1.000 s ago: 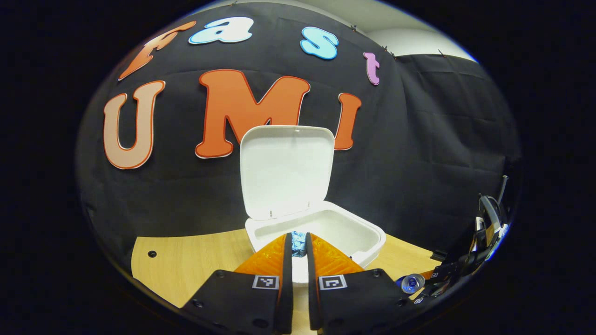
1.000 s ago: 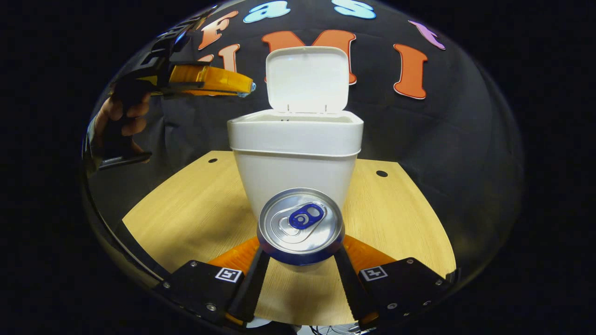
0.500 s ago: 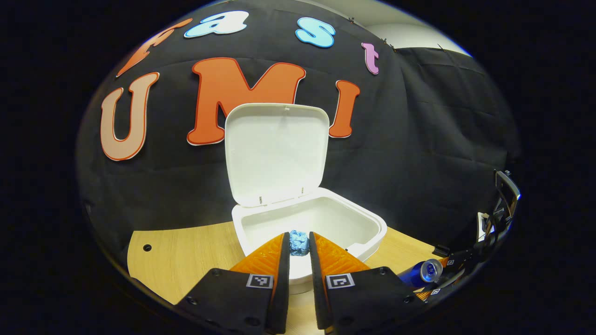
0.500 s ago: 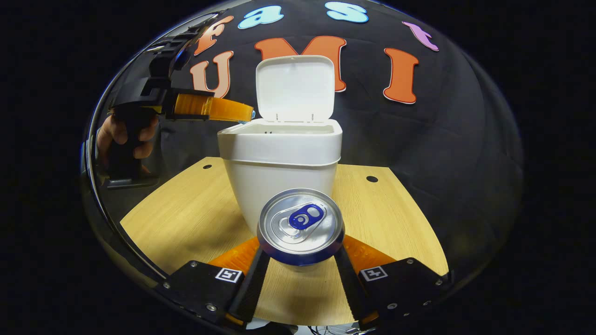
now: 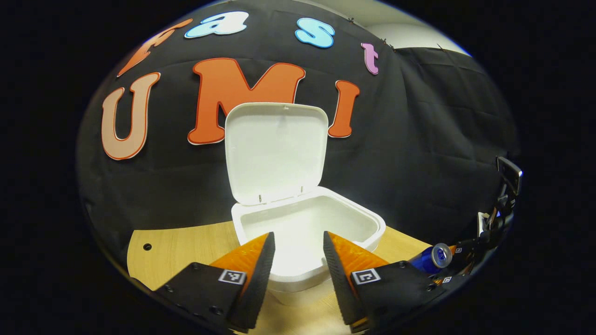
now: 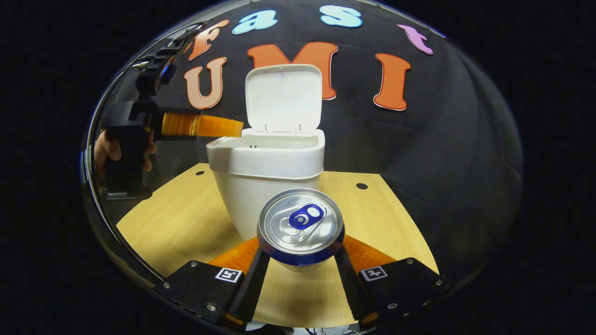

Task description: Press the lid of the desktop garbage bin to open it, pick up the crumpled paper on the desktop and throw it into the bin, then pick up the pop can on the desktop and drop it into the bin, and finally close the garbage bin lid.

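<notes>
The white garbage bin [image 5: 372, 230] [image 6: 265, 186] stands on the wooden desktop with its lid [image 5: 274, 151] [image 6: 282, 98] swung upright. My left gripper [image 5: 298, 239] hangs open over the bin's front rim with nothing between its fingers. From the right gripper view, the left gripper [image 6: 235, 128] reaches level over the bin's left rim, held by a hand [image 6: 104, 149]. My right gripper [image 6: 300, 253] is shut on the pop can [image 6: 300, 225], its silver top with a blue tab facing the camera, in front of the bin. The can [image 5: 433, 256] also appears at the far right in the left gripper view.
The light wooden desktop [image 6: 400, 232] [image 5: 186, 244] has small round holes [image 6: 361, 186] [image 5: 147, 246] near its back corners. The black cloth wall stands close behind the bin. The desk's front edge runs just below my right gripper.
My left gripper has opened and the blue crumpled paper it held over the bin is gone from between its fingers. The right gripper, holding the can, has drifted slightly right and higher.
</notes>
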`<state>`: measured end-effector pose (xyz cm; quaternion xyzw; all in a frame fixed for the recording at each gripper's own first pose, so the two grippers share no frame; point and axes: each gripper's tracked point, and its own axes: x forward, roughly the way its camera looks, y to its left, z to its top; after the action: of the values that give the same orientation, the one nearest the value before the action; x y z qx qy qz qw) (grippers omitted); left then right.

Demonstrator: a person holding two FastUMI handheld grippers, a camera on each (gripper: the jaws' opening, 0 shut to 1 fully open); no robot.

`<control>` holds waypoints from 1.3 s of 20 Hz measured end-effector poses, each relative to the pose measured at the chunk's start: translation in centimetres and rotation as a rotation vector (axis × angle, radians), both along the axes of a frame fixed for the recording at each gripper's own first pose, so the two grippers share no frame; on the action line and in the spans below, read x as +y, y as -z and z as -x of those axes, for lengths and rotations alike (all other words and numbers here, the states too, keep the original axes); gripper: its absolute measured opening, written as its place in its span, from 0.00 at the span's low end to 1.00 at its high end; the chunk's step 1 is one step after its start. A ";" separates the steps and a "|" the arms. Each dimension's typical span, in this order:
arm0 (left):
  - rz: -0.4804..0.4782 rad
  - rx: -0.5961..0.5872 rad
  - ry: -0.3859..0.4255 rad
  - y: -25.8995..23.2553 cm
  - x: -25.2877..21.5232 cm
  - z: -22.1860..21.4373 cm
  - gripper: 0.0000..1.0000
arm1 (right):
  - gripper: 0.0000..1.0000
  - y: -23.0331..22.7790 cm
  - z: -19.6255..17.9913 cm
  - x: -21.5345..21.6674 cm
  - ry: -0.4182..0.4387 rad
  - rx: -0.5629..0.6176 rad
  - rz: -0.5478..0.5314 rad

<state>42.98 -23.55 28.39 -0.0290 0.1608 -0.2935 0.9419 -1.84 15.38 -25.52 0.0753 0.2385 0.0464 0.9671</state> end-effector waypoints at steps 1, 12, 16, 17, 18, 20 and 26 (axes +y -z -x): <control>-0.003 -0.004 -0.003 0.0 0.2 0.2 0.72 | 0.77 -0.4 -0.1 -0.2 0.000 -0.012 0.003; -0.028 -0.024 -0.111 0.0 5.1 0.9 0.97 | 0.77 -9.2 -4.3 -1.9 -0.024 -0.205 0.038; -0.036 -0.017 -0.170 0.3 7.6 1.2 0.96 | 0.77 -12.4 -6.3 -1.9 -0.050 -0.278 0.046; -0.042 -0.018 -0.187 0.3 8.3 1.3 0.96 | 0.77 -13.3 -6.7 -1.8 -0.058 -0.301 0.044; -0.048 -0.021 -0.206 0.2 9.2 1.5 0.96 | 0.77 -14.2 -7.2 -1.8 -0.067 -0.323 0.043; -0.055 -0.022 -0.246 0.3 10.9 1.7 0.95 | 0.77 -15.5 -8.2 -1.6 -0.086 -0.358 0.043; -0.066 -0.015 -0.407 0.5 15.7 2.5 0.97 | 0.77 -15.7 -11.4 -0.5 -0.151 -0.374 0.044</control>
<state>40.49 -7.86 27.85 -0.0278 0.1543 -0.0919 0.9833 9.59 14.93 -9.84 0.0259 0.0605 0.1268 0.9897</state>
